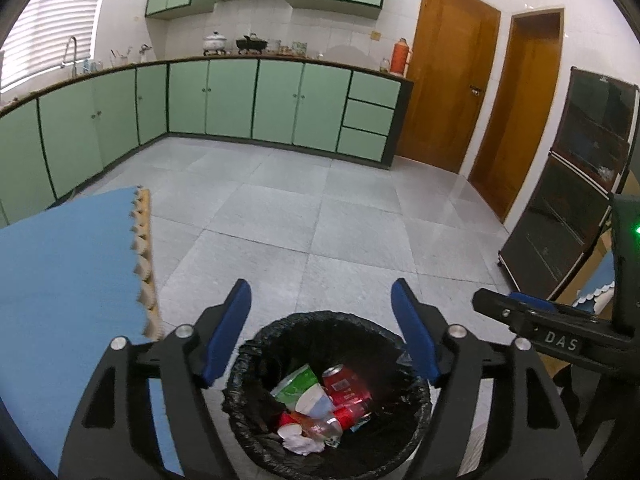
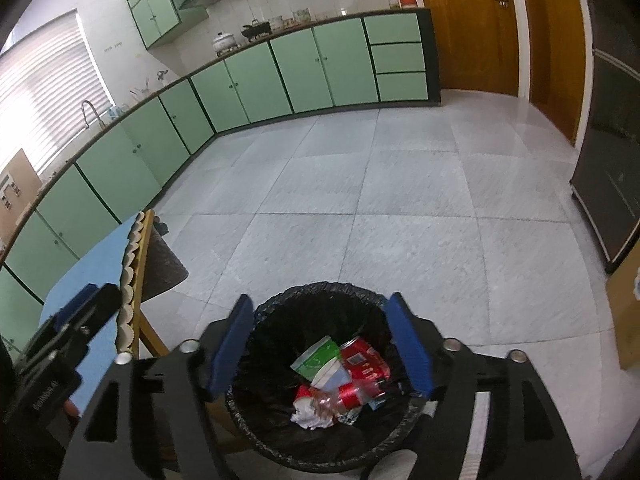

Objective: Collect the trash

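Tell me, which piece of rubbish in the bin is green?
The green carton, lying at the back of the pile in the bin. The cans beside it are red, and the crumpled paper in front is white.

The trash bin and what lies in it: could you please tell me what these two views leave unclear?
- Bin near rim: cut off by the bottom edge, both views.
- Bin's outside: hidden by the black liner and the left gripper.
- Red can label: too small to read.
- Trash deeper down: buried under the crumpled paper.
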`<state>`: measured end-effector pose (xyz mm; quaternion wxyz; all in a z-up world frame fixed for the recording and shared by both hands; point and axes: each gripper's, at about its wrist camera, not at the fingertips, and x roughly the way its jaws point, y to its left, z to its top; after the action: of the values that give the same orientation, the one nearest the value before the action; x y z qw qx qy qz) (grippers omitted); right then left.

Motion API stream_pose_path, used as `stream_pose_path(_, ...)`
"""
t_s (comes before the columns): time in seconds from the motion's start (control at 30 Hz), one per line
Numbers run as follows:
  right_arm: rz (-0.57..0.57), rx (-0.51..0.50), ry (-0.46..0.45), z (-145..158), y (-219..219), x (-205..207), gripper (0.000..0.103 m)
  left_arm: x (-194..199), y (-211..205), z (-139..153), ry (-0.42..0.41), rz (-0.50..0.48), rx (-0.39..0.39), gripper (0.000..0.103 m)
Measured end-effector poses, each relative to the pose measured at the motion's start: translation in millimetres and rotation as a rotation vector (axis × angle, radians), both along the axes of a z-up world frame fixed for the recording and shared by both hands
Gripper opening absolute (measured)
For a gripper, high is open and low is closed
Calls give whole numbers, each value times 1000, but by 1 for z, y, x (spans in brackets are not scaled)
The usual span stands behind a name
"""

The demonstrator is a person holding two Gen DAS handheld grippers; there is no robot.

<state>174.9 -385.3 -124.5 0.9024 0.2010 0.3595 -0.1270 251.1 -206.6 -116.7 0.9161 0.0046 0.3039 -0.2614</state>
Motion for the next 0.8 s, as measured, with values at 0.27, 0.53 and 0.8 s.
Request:
stream_pose_path(0.27, 28, -38, -21, 20, 13, -13, 97, -21, 26, 26, -43, 30, -1, 86)
stream_pose_path(0.53, 70, -54, -59, 44, 31, -34, 97, -47, 52, 45, -65, 53, 3, 90)
stream_pose_path(0.8, 137, -76, -101, 69, 58, -57, 97, -72, 74, 59, -78, 94, 13, 91)
